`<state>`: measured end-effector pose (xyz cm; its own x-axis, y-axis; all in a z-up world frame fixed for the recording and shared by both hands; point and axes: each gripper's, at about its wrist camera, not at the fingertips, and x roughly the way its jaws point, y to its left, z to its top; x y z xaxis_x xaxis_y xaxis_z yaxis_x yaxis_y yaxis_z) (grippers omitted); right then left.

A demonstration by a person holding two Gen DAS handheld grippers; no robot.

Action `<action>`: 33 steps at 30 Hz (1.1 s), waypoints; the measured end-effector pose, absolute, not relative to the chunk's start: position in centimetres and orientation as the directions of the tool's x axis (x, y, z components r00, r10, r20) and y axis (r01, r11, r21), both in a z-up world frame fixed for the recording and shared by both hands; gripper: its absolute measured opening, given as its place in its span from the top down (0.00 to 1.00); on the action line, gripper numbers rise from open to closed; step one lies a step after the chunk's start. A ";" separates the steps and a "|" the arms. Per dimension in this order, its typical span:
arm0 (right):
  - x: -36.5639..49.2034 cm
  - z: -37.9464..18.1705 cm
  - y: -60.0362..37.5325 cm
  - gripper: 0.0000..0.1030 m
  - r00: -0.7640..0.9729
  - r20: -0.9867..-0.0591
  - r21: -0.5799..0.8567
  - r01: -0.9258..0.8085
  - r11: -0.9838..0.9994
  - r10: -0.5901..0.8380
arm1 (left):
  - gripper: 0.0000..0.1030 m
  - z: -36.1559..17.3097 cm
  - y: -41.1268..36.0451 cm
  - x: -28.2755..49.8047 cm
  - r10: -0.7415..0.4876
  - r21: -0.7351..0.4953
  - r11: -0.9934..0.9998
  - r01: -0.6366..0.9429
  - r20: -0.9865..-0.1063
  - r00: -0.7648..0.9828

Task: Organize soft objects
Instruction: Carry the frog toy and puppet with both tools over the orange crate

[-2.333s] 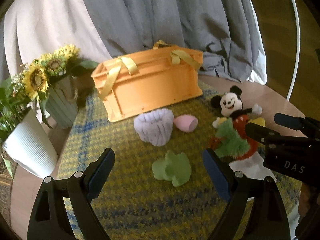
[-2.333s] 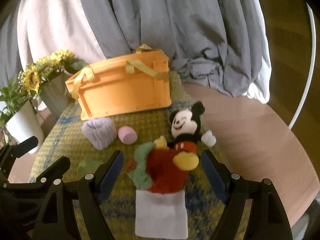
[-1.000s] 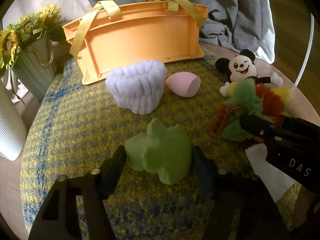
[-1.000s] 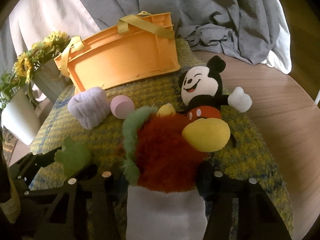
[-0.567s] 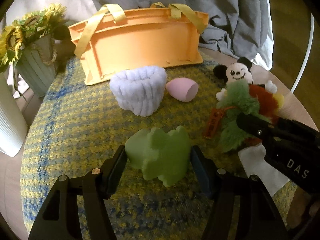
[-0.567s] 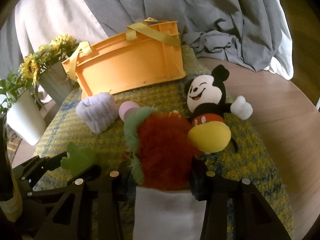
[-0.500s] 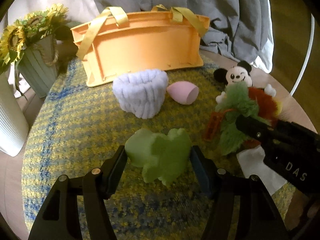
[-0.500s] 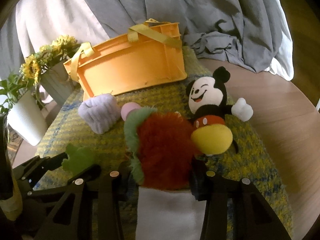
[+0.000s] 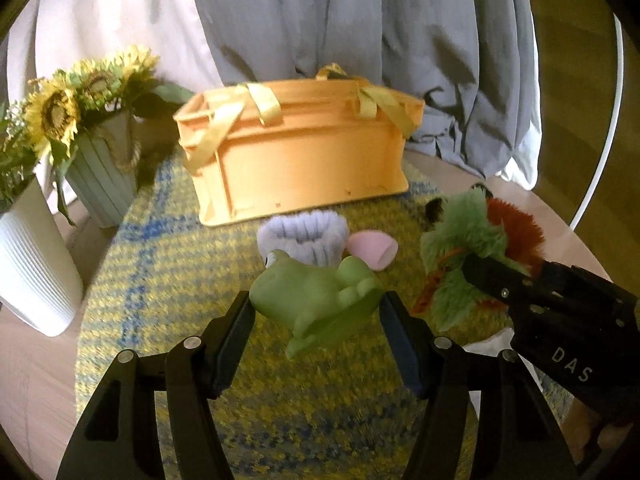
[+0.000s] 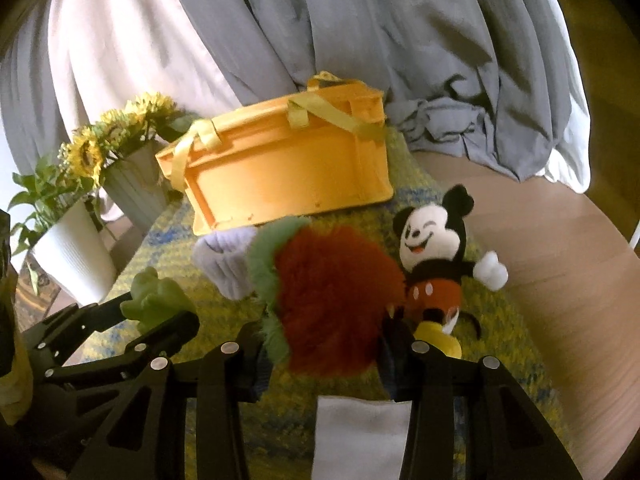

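Note:
My left gripper [image 9: 318, 316] is shut on a green frog toy [image 9: 316, 296] and holds it above the yellow-blue mat [image 9: 160, 280]. My right gripper [image 10: 324, 344] is shut on a fluffy red and green plush [image 10: 328, 292], lifted off the mat; it also shows in the left wrist view [image 9: 472, 248]. The orange crate [image 9: 296, 164] with yellow straps stands behind, also in the right wrist view [image 10: 288, 168]. A lilac scrunchie band [image 9: 302, 238], a pink sponge egg [image 9: 372, 248] and a Mickey Mouse doll [image 10: 436, 256] lie on the mat.
A sunflower pot [image 9: 100, 176] and a white ribbed planter [image 9: 32, 268] stand at the left. Grey and white drapes [image 9: 360, 40] hang behind the crate. A white cloth [image 10: 360, 436] lies under my right gripper. Bare wooden table [image 10: 560, 248] lies to the right.
Both grippers closed on their toys and rose: the frog and the red-green plush are now off the mat. The views tilted up toward the crate.

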<state>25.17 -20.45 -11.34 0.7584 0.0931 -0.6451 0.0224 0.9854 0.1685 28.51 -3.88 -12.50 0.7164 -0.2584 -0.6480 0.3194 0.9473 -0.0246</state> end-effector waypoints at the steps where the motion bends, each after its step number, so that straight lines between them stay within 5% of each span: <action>1: 25.2 -10.9 -20.3 0.58 0.764 -0.639 0.167 0.020 0.986 0.093 | 0.38 -12.2 -3.7 28.5 -0.259 -0.025 0.948 0.318 -0.642 0.722; 33: 29.3 -1.8 -17.5 0.58 0.893 -0.440 0.109 -0.048 0.993 0.092 | 0.38 -2.8 -1.4 31.9 -0.244 0.027 0.961 0.276 -0.393 0.886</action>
<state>29.34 -17.50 -1.76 0.8934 0.0917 -0.4398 -0.0483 0.9929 0.1088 31.92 -1.37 -2.77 0.8864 -0.2439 -0.3934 0.2762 0.9607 0.0266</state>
